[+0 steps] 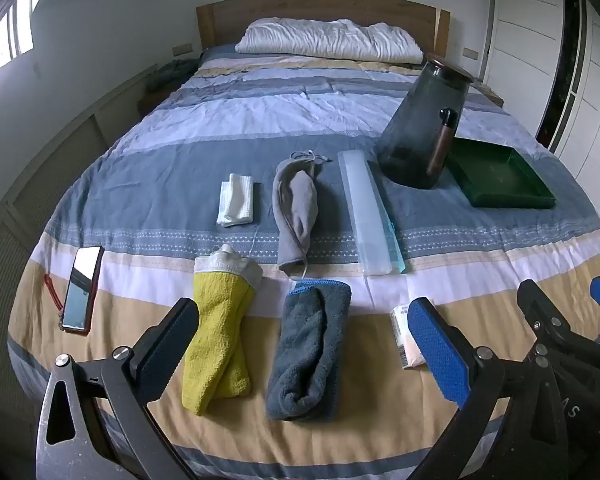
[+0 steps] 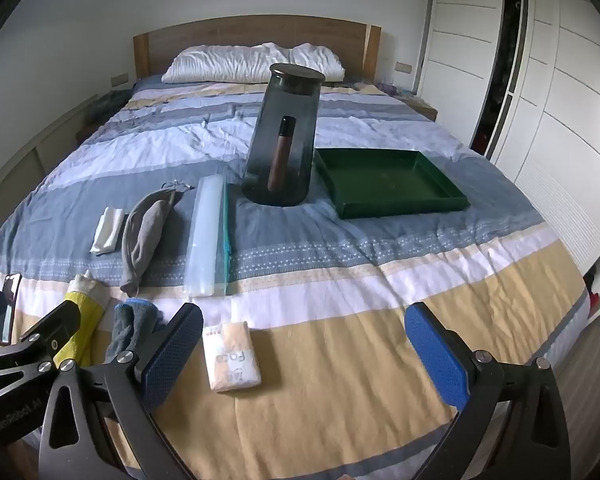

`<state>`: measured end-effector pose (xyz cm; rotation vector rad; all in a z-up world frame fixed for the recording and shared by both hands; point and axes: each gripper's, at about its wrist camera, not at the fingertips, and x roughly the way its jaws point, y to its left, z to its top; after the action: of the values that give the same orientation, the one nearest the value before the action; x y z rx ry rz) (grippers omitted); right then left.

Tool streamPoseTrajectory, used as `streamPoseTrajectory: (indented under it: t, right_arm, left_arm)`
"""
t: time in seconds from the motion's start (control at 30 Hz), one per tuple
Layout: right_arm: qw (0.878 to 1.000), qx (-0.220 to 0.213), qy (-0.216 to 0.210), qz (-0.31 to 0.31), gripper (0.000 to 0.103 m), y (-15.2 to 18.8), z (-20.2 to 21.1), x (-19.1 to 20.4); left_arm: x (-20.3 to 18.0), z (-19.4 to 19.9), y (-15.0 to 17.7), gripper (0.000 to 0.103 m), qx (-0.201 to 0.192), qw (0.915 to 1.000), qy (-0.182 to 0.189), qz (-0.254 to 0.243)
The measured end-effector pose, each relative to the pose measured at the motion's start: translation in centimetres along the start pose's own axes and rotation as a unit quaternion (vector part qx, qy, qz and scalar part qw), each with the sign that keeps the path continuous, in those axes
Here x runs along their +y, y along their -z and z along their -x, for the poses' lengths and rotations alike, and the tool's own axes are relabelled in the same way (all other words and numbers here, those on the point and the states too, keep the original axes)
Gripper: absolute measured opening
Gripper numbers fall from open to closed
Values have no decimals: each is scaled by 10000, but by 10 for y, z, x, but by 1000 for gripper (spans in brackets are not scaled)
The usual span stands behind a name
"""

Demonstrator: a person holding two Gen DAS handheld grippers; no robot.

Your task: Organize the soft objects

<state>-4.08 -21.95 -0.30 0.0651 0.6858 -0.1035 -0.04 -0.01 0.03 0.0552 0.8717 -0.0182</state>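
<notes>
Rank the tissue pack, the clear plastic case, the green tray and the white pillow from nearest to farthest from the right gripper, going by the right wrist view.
From the right gripper:
1. Tissue pack, just ahead, by the left finger.
2. Clear plastic case, farther up the bed, left of center.
3. Green tray, mid-bed, to the right.
4. White pillow, against the headboard.

A bedroom in a home. A double bed (image 1: 300,128) with a wooden headboard (image 1: 320,12) fills the room, made up with a striped quilt (image 2: 340,264) in blue, white and tan, and a rumpled white pillow (image 1: 328,40) at its head. White panelled wardrobes (image 2: 572,120) line one wall; daylight comes through a window (image 1: 16,36) on the other. Towels (image 1: 216,340), a pouch (image 1: 296,204), a phone (image 1: 82,288), a jug (image 2: 284,140) and a green tray (image 2: 388,184) lie spread on the quilt.
</notes>
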Motion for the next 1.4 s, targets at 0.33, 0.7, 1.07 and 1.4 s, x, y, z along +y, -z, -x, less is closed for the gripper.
streamPoseTrajectory:
  t: [0.33,0.7,1.07,1.4]
  right_arm:
    - [10000,-17,-3,-2,103,0,2,0]
    - [10000,-27,3,5,103,0,2,1]
    - [10000,-36,7,30,103,-3,7,2]
    - [9999,-110,-11,91,103,-6,14,6]
  left_arm:
    - [0,0,0,102,33,10000,18,9]
    - [0,0,0,102,48,10000,33,23]
    - [0,0,0,102,52,10000,43,22]
    - [7,8,-2,102,69,9999,1,80]
